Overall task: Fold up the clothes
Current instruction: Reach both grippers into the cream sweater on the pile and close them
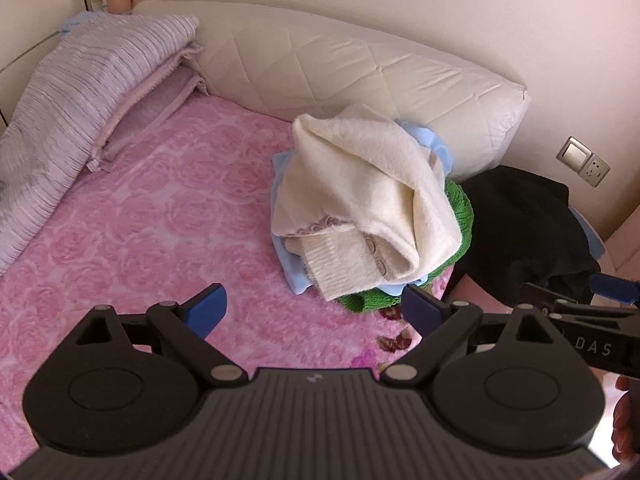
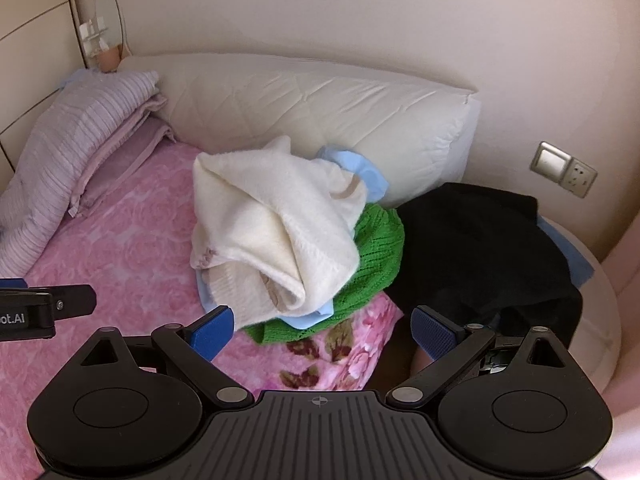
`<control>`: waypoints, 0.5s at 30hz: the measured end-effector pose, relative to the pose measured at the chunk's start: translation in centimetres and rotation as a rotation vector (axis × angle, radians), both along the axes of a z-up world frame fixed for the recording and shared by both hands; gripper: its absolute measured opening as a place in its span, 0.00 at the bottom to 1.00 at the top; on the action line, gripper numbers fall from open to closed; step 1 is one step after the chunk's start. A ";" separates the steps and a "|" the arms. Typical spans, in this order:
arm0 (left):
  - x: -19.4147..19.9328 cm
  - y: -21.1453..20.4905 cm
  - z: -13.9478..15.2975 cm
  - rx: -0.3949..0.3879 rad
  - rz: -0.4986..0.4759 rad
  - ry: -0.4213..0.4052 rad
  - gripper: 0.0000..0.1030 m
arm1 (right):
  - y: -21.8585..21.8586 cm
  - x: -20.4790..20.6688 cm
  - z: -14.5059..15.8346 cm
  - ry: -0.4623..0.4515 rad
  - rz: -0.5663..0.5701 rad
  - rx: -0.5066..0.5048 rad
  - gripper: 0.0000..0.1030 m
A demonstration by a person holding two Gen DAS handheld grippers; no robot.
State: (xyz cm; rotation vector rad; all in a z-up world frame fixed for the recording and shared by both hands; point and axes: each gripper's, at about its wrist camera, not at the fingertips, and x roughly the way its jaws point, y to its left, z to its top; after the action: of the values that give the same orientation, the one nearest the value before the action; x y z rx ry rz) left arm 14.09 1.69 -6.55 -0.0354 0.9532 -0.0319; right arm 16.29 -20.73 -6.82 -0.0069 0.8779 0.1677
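Lying at the far left of the bed point(image 1: 140, 216), folded lilac bedding point(image 1: 80, 92) rests against the cream headboard point(image 1: 340, 68). Pink rose-patterned fabric covers the bed, bare in front of the left claw point(image 1: 316, 306), whose blue-padded jaws stand wide apart, holding nothing. Further right, near the bed's edge, sits the pile of clothes: a fuzzy cream sweater point(image 1: 360, 200) with a ribbed hem, crumpled and rolled on top, over a pale blue garment point(image 1: 296, 276) and a green knit point(image 1: 464, 216) that pokes out beneath. A black garment point(image 1: 520, 232) lies heaped just beside the pile, off the bed. The right claw point(image 2: 322, 330) hovers short of the pile, jaws likewise spread and empty. A wall switch point(image 1: 576, 156) shows at far right.
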 end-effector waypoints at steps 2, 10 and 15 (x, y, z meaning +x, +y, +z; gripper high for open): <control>1.4 -0.3 -0.9 -0.026 -0.008 0.019 0.83 | -0.4 1.2 -0.7 0.017 0.003 0.008 0.95; 5.9 -1.3 -4.8 0.013 0.045 0.039 0.80 | -2.4 6.0 -3.2 0.006 -0.043 0.043 0.88; 8.7 -0.8 -6.4 -0.062 0.075 0.076 0.79 | -2.2 9.2 -4.8 0.006 0.032 -0.009 0.88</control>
State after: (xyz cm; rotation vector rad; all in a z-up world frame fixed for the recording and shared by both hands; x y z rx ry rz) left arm 22.77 0.92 -12.92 -0.1302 1.0259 0.0087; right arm 25.46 -22.95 -11.63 -0.0294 0.8848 0.1939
